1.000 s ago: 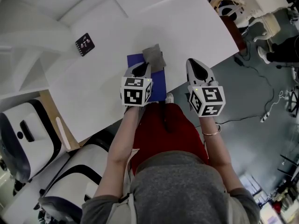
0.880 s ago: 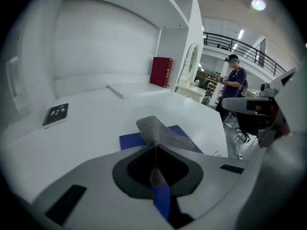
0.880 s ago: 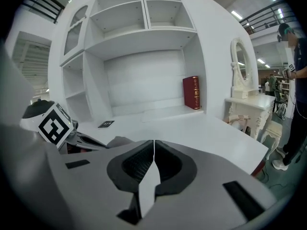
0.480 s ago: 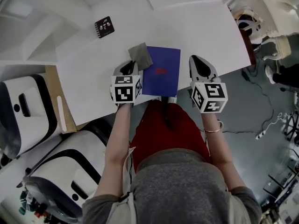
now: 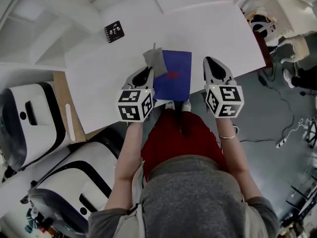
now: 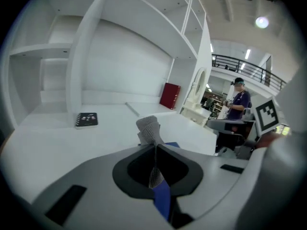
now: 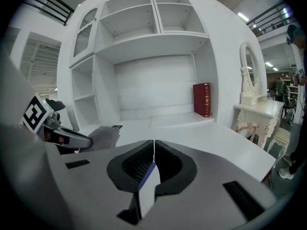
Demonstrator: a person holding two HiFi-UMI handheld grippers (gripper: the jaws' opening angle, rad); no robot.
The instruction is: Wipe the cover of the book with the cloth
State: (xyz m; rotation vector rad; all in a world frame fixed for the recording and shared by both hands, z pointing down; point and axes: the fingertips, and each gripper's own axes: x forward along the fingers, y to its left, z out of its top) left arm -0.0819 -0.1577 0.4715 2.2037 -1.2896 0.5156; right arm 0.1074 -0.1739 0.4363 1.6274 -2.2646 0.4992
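Head view: grey woven cloth [image 5: 155, 61] at the left edge of the flat blue book [image 5: 174, 78].
Jaws of left gripper [image 5: 147, 73] clamp the cloth; right gripper [image 5: 212, 63] jaws together, just beside book.

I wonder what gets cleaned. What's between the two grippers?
The blue book lies on the white table between the left gripper and the right gripper, seen in the head view. The left gripper's grey cloth sits at the book's left edge.

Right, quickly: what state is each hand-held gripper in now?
Left hand-held gripper: closed on the cloth.
Right hand-held gripper: closed, nothing between its jaws.
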